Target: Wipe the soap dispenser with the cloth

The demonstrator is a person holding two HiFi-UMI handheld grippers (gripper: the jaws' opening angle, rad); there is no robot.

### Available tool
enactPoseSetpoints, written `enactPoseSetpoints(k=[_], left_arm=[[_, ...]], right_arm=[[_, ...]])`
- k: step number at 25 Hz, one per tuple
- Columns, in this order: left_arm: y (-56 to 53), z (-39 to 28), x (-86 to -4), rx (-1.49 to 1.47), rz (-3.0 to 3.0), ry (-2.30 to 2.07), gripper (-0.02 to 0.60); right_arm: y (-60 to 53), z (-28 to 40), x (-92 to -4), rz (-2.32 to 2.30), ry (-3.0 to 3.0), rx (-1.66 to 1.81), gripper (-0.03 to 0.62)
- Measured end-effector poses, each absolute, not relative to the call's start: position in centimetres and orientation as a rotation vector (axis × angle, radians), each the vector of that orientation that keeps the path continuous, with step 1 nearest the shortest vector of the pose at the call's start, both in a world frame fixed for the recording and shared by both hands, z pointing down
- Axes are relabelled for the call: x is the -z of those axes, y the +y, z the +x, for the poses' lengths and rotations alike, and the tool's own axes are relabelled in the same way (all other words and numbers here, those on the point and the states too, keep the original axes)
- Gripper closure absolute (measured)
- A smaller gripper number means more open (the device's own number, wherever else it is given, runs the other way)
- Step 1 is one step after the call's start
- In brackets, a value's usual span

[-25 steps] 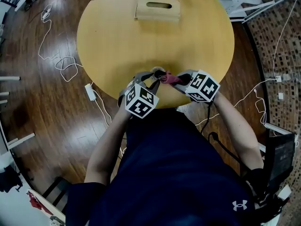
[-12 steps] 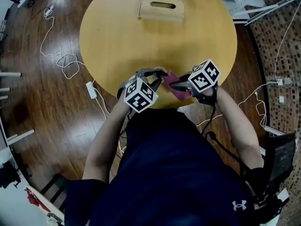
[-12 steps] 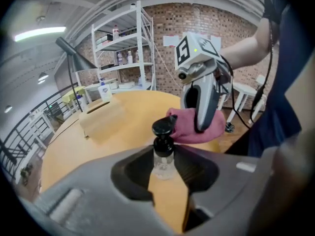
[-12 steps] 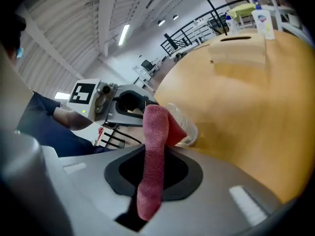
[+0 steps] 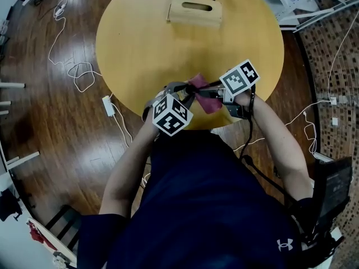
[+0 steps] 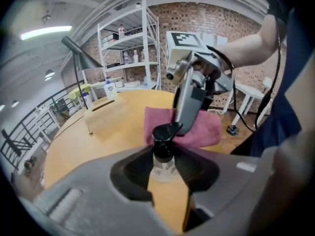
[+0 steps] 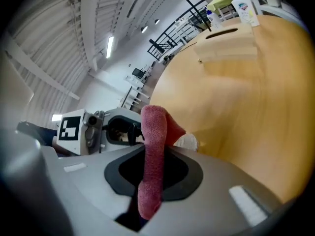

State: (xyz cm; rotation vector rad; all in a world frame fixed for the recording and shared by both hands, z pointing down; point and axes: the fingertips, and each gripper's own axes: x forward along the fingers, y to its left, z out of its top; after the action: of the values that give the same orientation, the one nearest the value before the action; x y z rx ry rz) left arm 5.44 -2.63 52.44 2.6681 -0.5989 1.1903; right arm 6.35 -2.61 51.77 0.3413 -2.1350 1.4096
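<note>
Two left fingers (image 6: 132, 173) are squeezing the neck of the soap dispenser (image 6: 163, 156), one on each side, just under its black pump top. So the left gripper (image 6: 165, 173) is holding the small clear bottle upright near the front edge of the round bench (image 5: 140, 43). I cannot tell if its bottom is resting on the wood. The right fingers (image 7: 184, 173) are pinching the pink cloth (image 7: 155, 132) tight, and a fold is sticking up out of the right gripper (image 7: 153, 178). In the left gripper view the cloth is hanging just behind the pump top, touching it or very nearly.

The job looks to be in the middle of the wiping. To do it well, the left side should be gripping hard enough that the bottle is not twisting or tipping while it is being rubbed. The right side should be pressing a flat bit of cloth on the bottle, sliding it around the top and then down the clear sides. Pushing down on the pump could squirt soap out, so rubbing sideways is safer. Farther away on the bench, a wooden box (image 5: 193, 11) is sitting well apart from all this.
</note>
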Motion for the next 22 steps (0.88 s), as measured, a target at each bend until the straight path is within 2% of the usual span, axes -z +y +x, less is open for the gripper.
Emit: enactPoseSetpoints(k=[6, 9, 13, 18, 22], left_arm=[[-2.4, 4.6, -52.6, -1.256, 2.761, -0.37, 0.448], [-2.6, 4.5, -52.5, -1.283, 2.68, -0.514, 0.43], [-2.7, 4.8, -52.8, -1.246, 2.566, -0.709, 0.445], [-2.2, 4.5, -53.2, -1.347, 2.725, -0.414, 0.448], [-1.8, 4.3, -53.2, -1.398, 2.739, -0.325, 0.438]], right_arm=[[-1.4, 7.4, -51.2, 0.318, -2.121, -1.42, 0.537], [-5.0, 7.0, -50.7, 0.458, -2.177, -1.446, 0.537], [-4.2, 6.0, -52.2, 0.423, -2.125, -1.445, 0.537], [-0.7, 7.1, -52.6, 0.321, -2.062, -1.418, 0.537], [-4.5, 6.9, -51.8, 0.473, -2.134, -1.425, 0.537]])
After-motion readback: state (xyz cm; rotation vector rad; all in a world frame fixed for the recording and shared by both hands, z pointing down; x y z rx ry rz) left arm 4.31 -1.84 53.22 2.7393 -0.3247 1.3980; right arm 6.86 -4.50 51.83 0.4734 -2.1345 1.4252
